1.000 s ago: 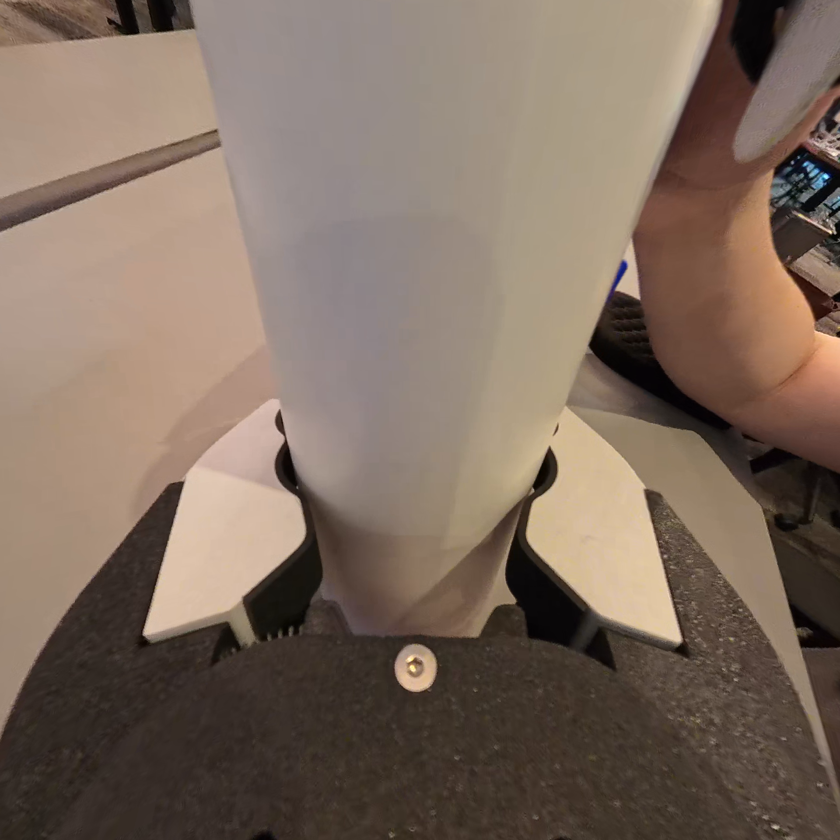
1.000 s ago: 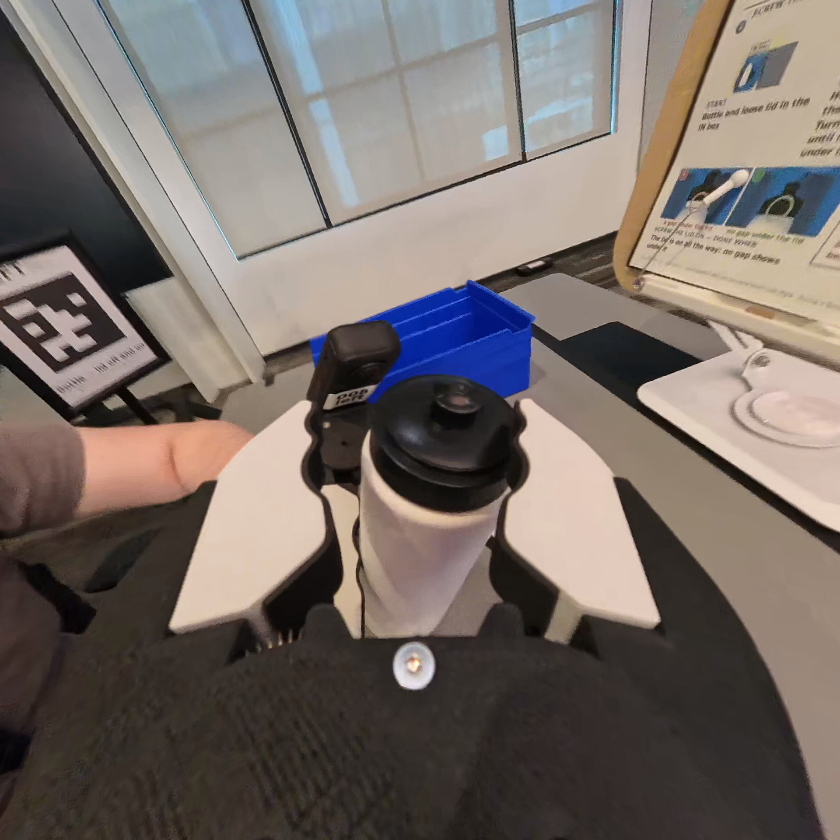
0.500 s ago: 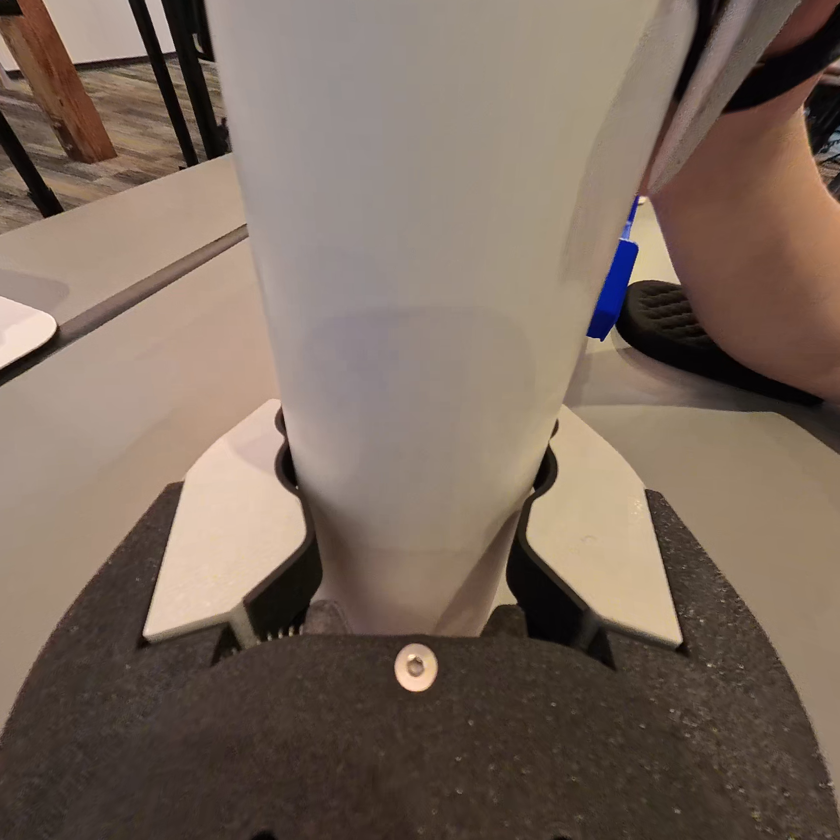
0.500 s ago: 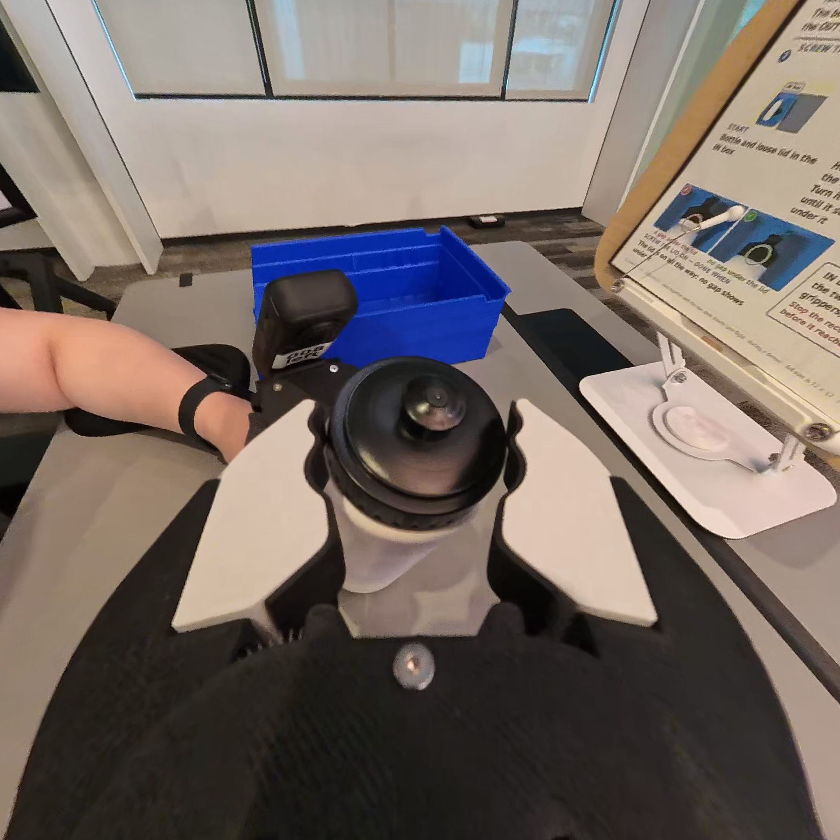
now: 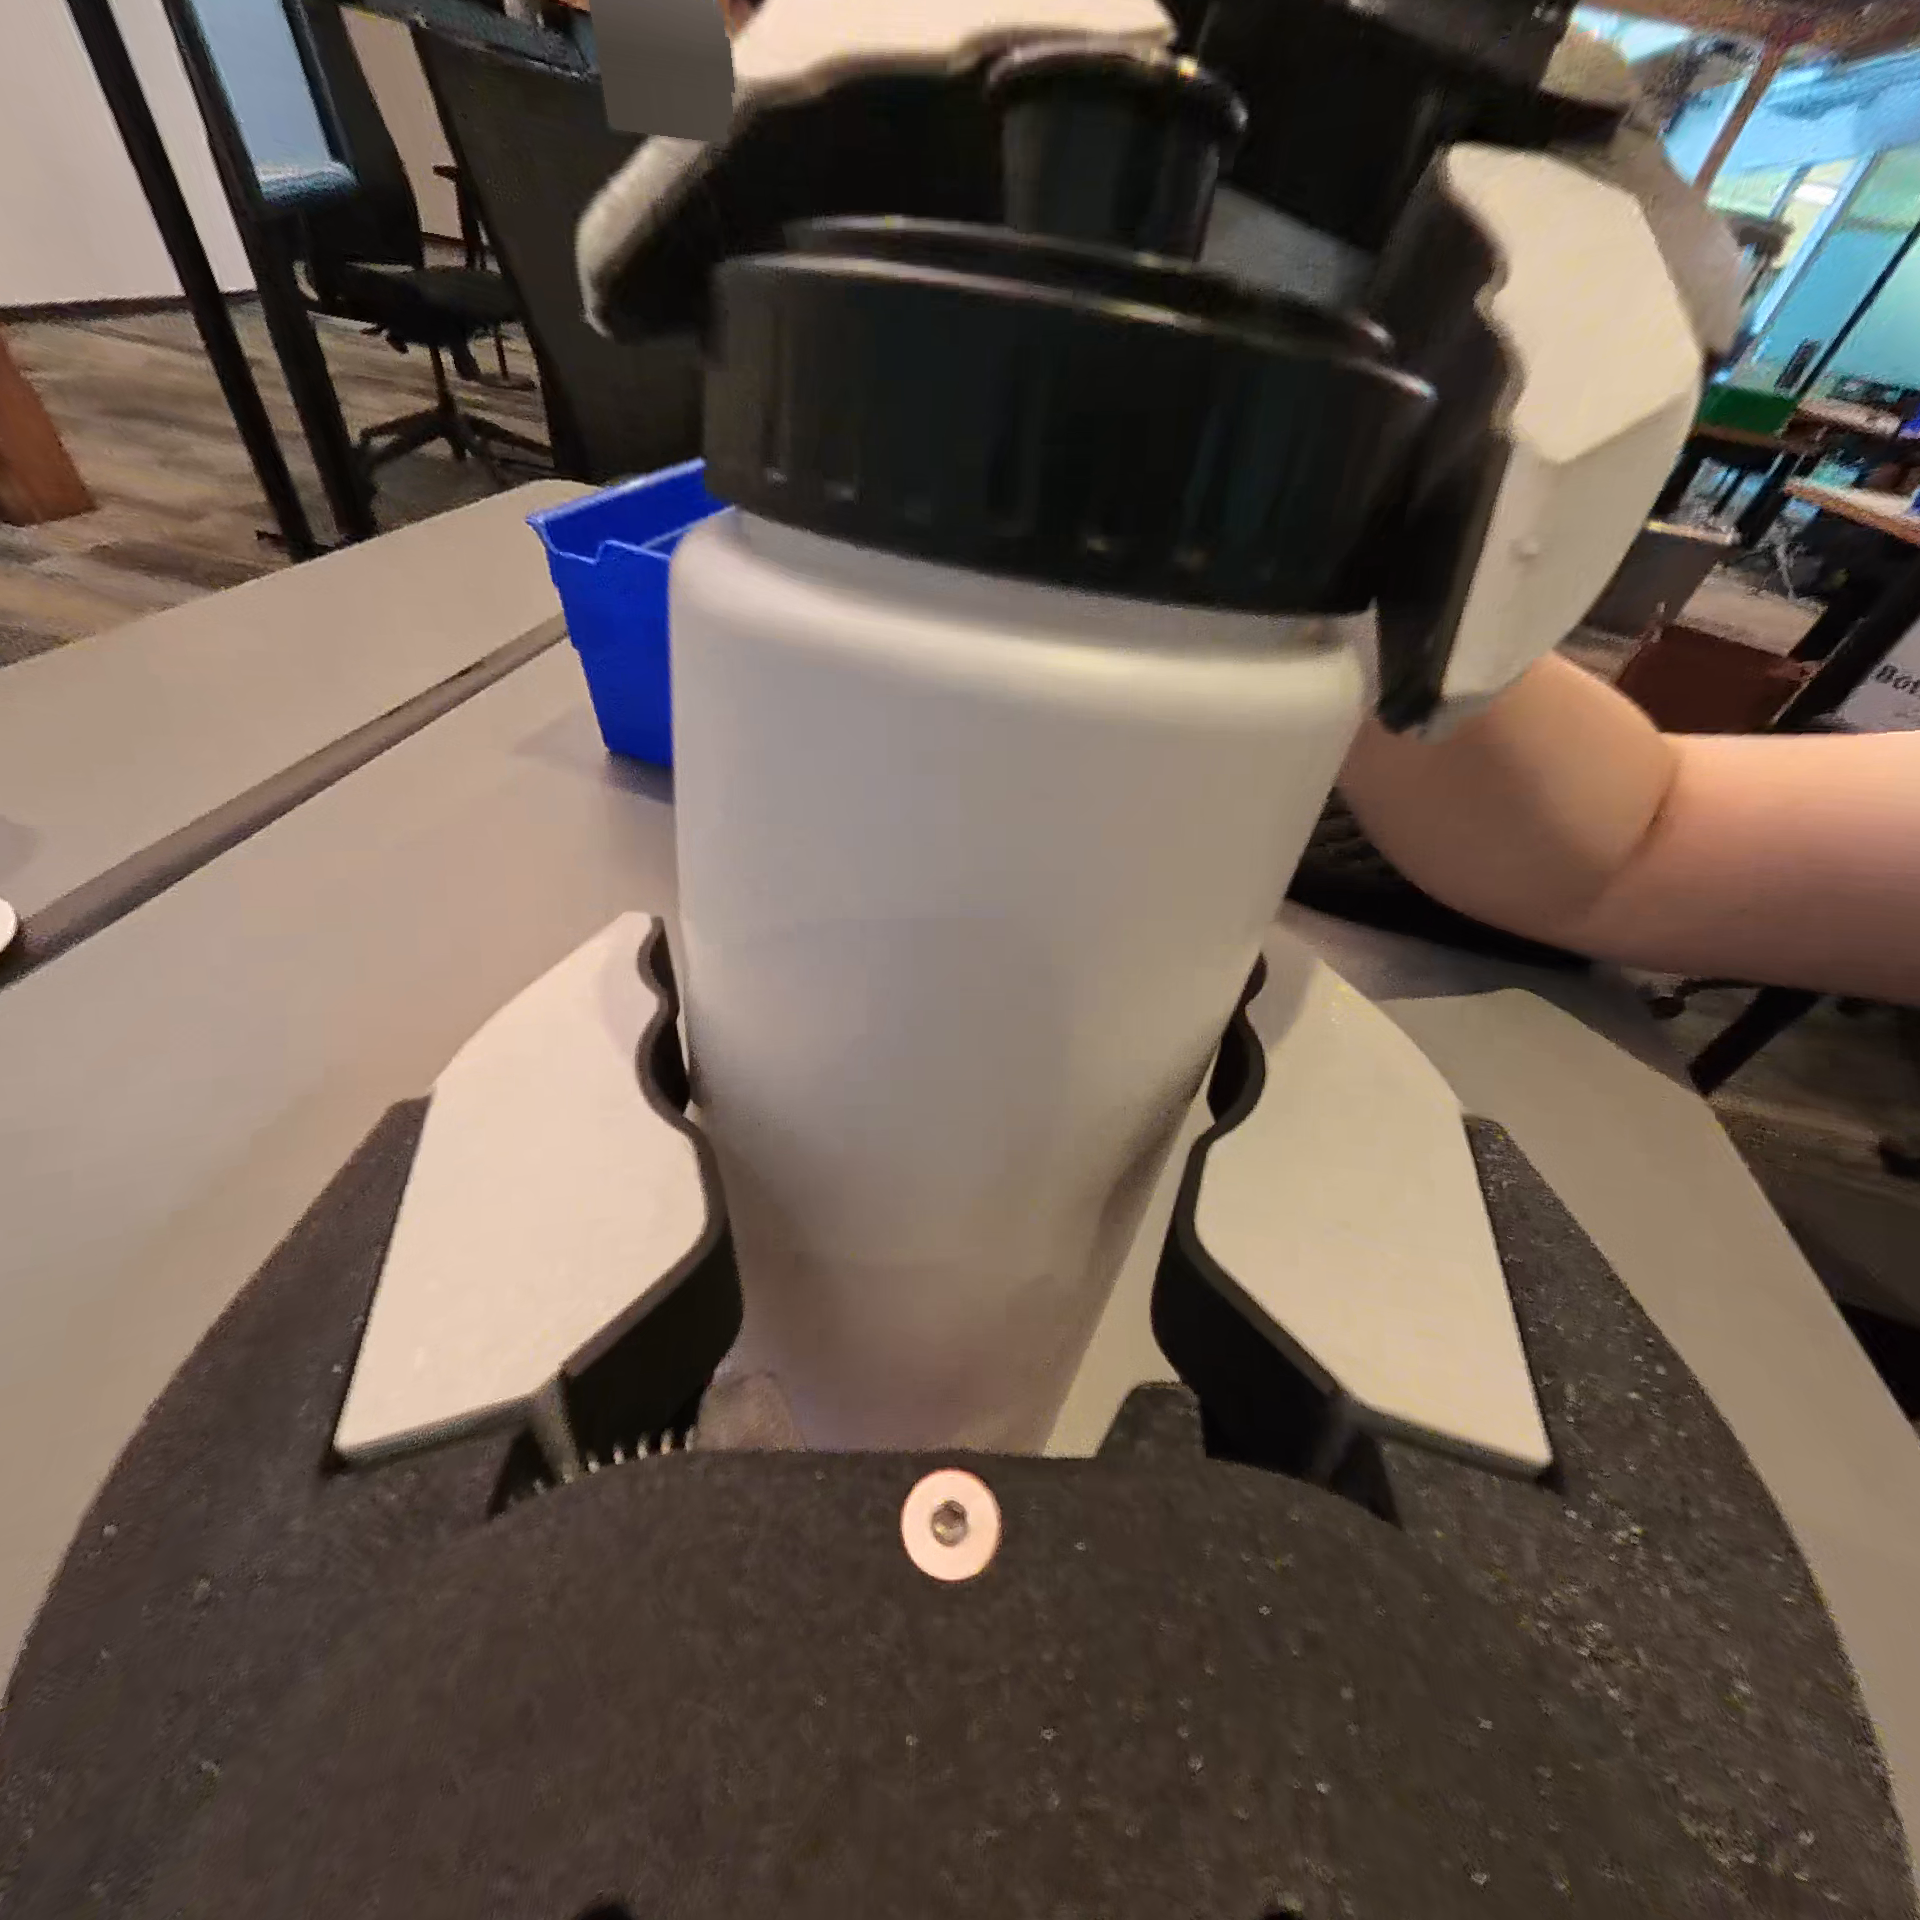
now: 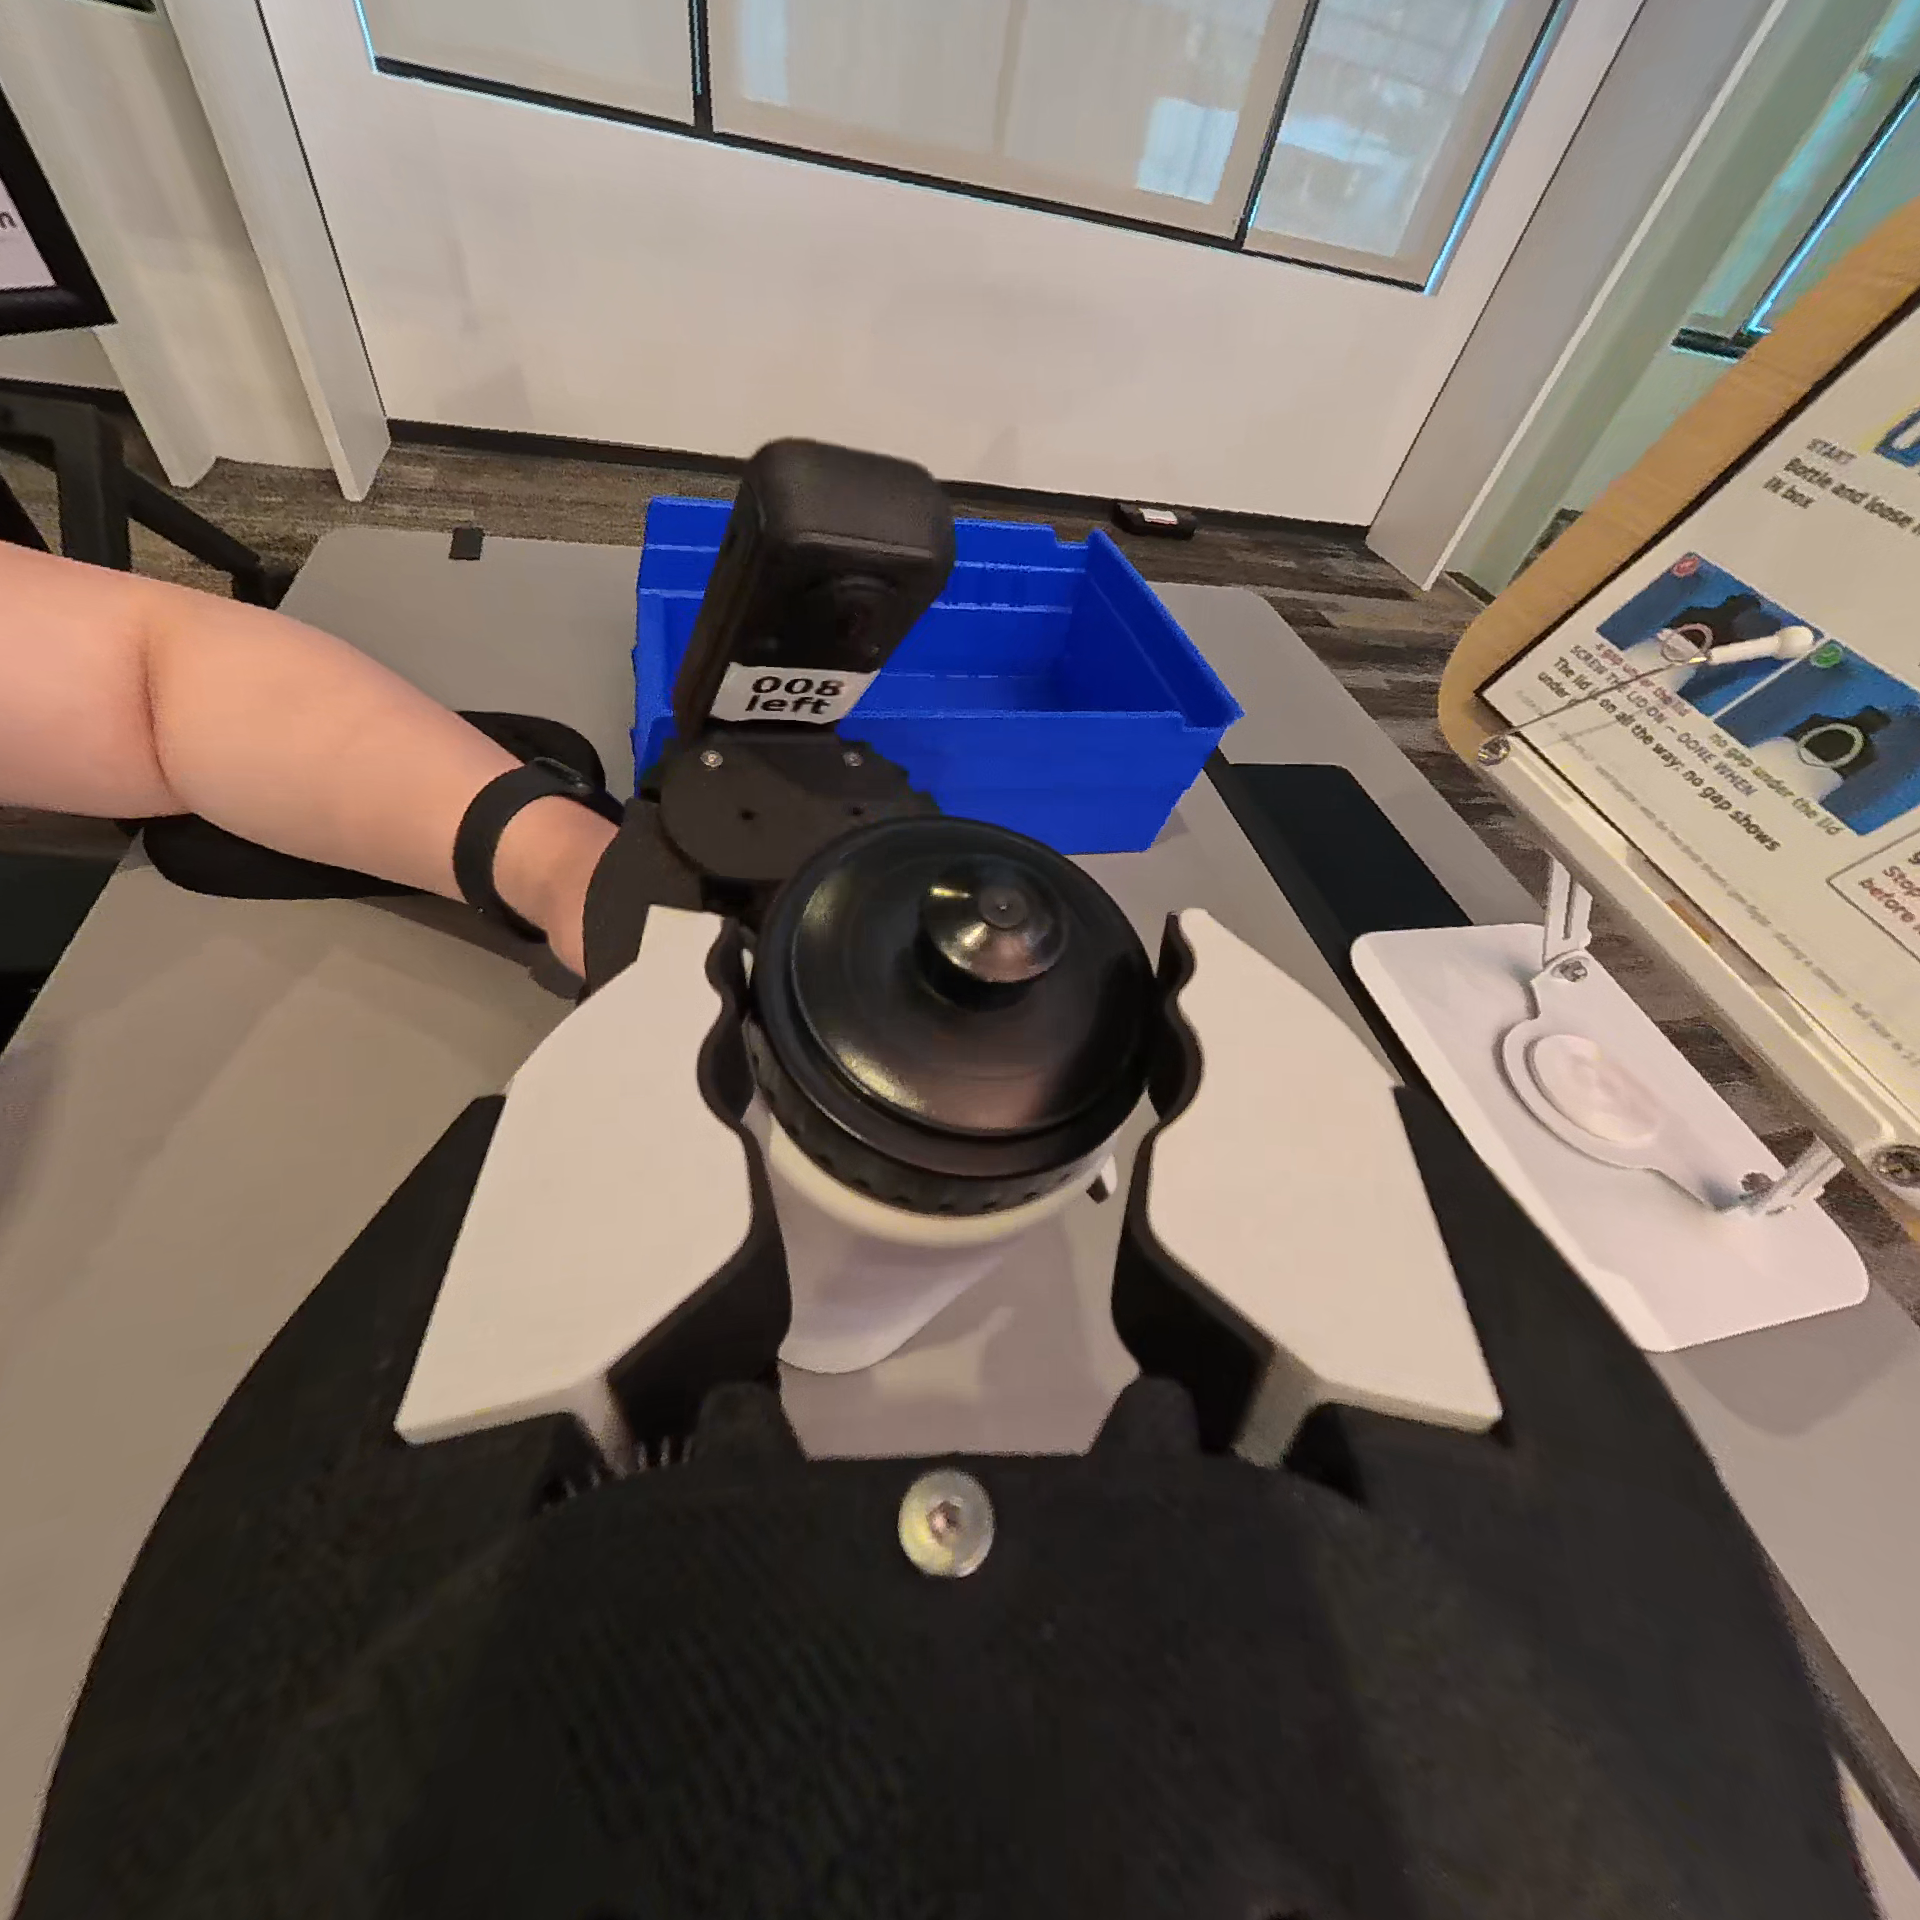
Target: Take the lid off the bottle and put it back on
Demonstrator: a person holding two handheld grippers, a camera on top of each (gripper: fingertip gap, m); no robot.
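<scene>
Left gripper (image 5: 961,1132), now tilted back from the bottle (image 5: 987,935), clamps its white body above the grey table (image 5: 260,935), while the right gripper (image 6: 951,1049) stays closed around the black lid (image 6: 951,1049), seated and seemingly ready for unscrewing.

A: Grey counter (image 6: 260,1039) up front, and behind it a white wall (image 6: 831,312) with wide windows (image 6: 935,62) letting in soft daylight.

B: Floor (image 6: 520,488) below is dark wood-look plank. To the right, a board (image 6: 1766,675) leans on a white stand (image 6: 1610,1195).

A: The other way: black office chair (image 5: 416,291), black poles (image 5: 197,260), a dark seam (image 5: 260,800) splitting the counter.

B: Far right, teal-lit glass (image 5: 1829,260) and desks (image 5: 1860,509), blurred.
</scene>
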